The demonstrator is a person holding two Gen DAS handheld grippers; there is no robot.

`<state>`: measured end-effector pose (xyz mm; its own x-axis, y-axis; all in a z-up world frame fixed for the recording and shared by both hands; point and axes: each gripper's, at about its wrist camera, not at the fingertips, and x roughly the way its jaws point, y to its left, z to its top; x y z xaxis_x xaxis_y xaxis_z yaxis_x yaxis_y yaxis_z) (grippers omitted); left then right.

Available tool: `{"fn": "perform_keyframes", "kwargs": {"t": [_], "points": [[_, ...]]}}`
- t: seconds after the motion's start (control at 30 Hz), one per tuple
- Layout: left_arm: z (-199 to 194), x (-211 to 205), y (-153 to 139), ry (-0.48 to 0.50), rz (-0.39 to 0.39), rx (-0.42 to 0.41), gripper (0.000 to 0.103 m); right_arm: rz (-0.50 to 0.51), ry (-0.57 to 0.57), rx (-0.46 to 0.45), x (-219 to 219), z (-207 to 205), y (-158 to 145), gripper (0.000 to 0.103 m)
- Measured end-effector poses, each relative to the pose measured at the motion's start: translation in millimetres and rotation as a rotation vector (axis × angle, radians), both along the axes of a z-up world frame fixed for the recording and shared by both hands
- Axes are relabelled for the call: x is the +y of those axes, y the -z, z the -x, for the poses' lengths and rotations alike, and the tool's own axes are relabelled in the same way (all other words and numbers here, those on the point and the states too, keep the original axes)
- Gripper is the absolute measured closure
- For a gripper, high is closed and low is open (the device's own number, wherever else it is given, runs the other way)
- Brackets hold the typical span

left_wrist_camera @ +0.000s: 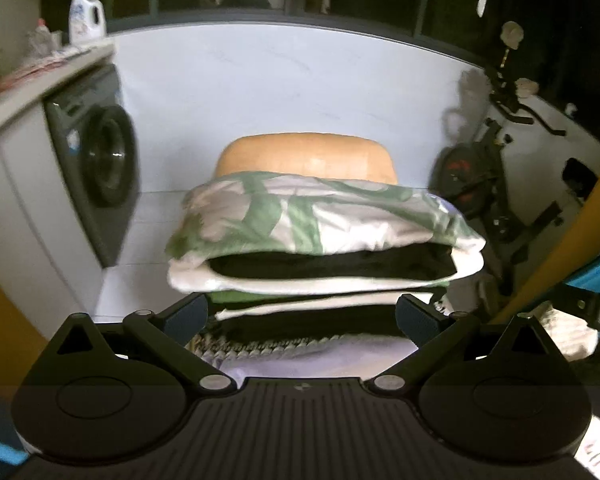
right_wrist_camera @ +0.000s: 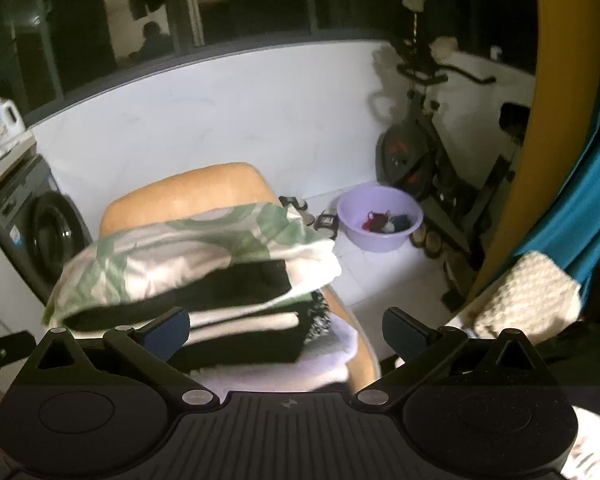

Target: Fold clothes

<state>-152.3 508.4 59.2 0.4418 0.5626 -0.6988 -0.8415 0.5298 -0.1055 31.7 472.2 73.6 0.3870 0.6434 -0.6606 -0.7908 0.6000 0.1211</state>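
Folded green-and-white leaf-print garment [left_wrist_camera: 300, 216] tops stacked clothes on tan wooden chair [left_wrist_camera: 306, 152].
Left gripper [left_wrist_camera: 302, 314] and right gripper [right_wrist_camera: 286, 330] gape empty; overhanging stack could topple if nudged.

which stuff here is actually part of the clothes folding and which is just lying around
Part of the job: stack of folded clothes, green-and-white top piece, chair under them, left gripper, right gripper.

Lying about: washing machine, purple basin, exercise bike, detergent bottle.
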Motion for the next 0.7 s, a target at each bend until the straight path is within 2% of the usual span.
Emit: {"fn": "perform_keyframes", "kwargs": {"t": [0.17,0.33,0.47,0.53,0.7], "points": [[0.1,-50.8,16.4,-0.046,0.065,0.021,0.001,0.019,-0.053,0.026,-49.1,8.4,7.8,0.001],[-5.8,-112.2,26.7,-0.099,0.116,0.032,0.001,0.044,-0.11,-0.058,-107.8,4.8,13.4,0.001],[-13.0,-166.6,24.8,-0.14,0.075,0.074,0.001,0.036,-0.143,-0.048,-157.7,-2.5,22.4,0.001],[-13.7,-191.5,23.3,-0.161,0.065,0.067,0.001,0.041,-0.175,-0.043,-180.9,-4.1,26.2,0.001],[-14.2,-247.7,25.3,-0.192,0.077,0.085,0.001,0.046,-0.233,-0.056,-233.7,-5.1,32.0,0.001]]}}
